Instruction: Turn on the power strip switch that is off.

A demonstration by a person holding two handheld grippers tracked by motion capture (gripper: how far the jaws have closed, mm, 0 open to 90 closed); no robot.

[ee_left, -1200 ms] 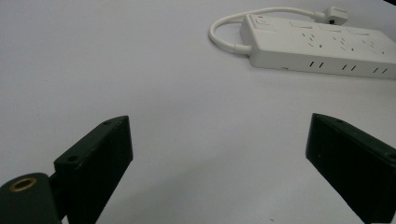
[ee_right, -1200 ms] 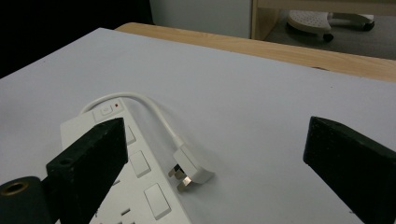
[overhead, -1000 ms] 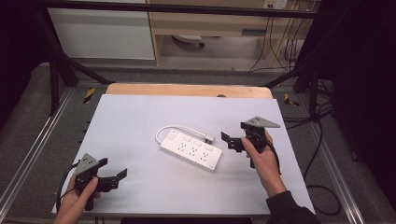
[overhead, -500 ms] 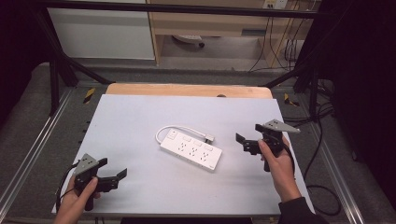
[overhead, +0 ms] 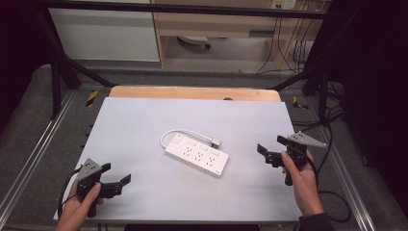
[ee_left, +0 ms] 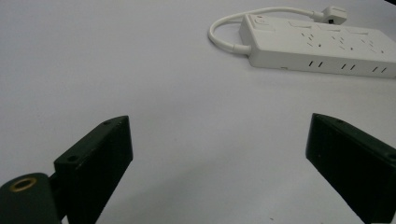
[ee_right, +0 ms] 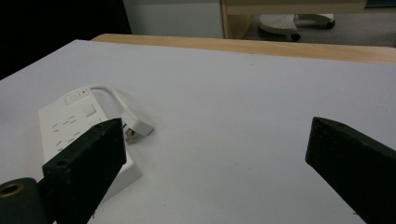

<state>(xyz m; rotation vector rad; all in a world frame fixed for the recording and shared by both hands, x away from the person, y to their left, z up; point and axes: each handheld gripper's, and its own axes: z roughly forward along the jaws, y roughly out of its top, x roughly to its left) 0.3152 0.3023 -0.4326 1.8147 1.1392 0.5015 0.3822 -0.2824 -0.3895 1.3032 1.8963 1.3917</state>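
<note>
A white power strip (overhead: 196, 155) lies near the middle of the pale table (overhead: 139, 120), and its short cable loops round to a plug (overhead: 216, 142) lying beside it. My left gripper (overhead: 116, 173) is at the near left corner, open and holding nothing. From the left gripper view the power strip (ee_left: 322, 44) lies well beyond my open left gripper (ee_left: 219, 158). My right gripper (overhead: 270, 145) is off to the strip's right, open and apart from it. In the right gripper view the power strip (ee_right: 70, 121) and plug (ee_right: 137, 127) lie past the left jaw of my right gripper (ee_right: 215, 158).
A wooden strip (overhead: 192, 92) runs along the table's far edge. Metal frame rails (overhead: 29, 163) flank both sides. Cables (overhead: 288, 53) hang at the back right, and a chair base (overhead: 195, 42) stands under the desk beyond.
My right gripper has drawn away from the power strip, moving right and toward the near edge. The left gripper and the strip have not moved.
</note>
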